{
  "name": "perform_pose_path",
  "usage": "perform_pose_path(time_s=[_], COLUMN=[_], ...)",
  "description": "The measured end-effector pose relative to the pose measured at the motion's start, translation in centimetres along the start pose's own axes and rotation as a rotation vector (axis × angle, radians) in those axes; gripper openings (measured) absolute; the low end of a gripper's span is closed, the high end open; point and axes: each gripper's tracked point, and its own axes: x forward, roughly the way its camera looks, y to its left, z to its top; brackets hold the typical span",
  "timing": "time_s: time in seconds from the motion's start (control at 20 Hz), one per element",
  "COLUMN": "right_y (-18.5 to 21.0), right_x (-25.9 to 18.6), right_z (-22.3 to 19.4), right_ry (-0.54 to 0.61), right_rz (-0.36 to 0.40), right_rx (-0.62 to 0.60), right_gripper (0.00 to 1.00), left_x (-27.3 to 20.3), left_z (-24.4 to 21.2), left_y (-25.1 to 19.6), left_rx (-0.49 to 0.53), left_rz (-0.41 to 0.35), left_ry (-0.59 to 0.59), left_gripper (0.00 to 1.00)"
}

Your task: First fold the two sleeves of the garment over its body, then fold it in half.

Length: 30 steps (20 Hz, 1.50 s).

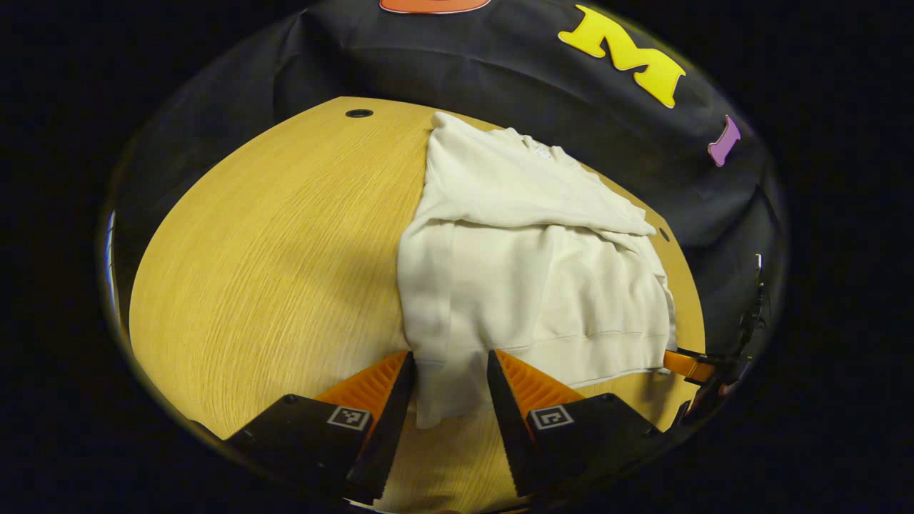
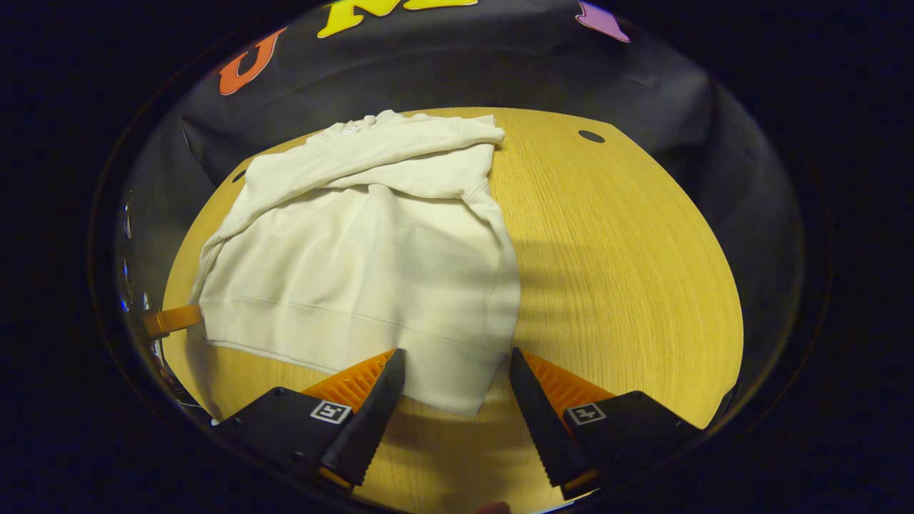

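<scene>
Left gripper view: the left gripper has its jaws spread apart, one finger on each side of the near left corner of the garment; neither finger presses the cloth.
Right gripper view: the right gripper is likewise parted, straddling the near right corner of the hem without pinching it.
Garment: a cream sweatshirt lying on the wooden table, collar toward the booth wall, hem toward the grippers.
Sleeves: both lie folded across the upper body (the top one runs slantwise across the chest, its cuff near the right shoulder).
Body: spread out in a single length from collar to hem, with some soft wrinkles.
Other gripper: in the left gripper view a finger of the right gripper shows at the garment's far hem corner; in the right gripper view a finger of the left one sits just beside the opposite hem corner.
Table fittings: a dark cable hole near the far edge, well apart from the cloth (another shows in the right gripper view).
Obstructions: bare wood lies between the fingers and the hem.
</scene>
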Motion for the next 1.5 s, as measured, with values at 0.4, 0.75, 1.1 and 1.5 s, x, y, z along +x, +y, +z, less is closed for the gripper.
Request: perform_pose_path(time_s=[0.4, 0.75, 1.1, 1.5], right_y=[0.7, 0.6, 0.9, 3.8], right_x=[0.4, -1.9, -6.8, -10.4], right_z=[0.6, 2.0, 8.4, 20.8], right_ry=[0.022, -0.001, -0.129, -0.262], right_rz=[0.055, 0.163, 0.246, 0.369], right_rx=[0.135, 0.253, 0.305, 0.312], right_gripper=[0.06, 0.01, 0.01, 0.0], left_x=[-0.2, -1.9, -5.7, -7.4], left_z=[0.4, 2.1, 8.5, 20.0], left_y=[0.3, -1.3, -4.4, -8.2], left_rx=[0.014, 0.022, 0.087, 0.101], left_rz=[0.031, -0.045, -0.122, -0.186], left_ry=[-0.008, -0.064, -0.185, -0.335], left_gripper=[0.07, 0.03, 0.03, 0.03])
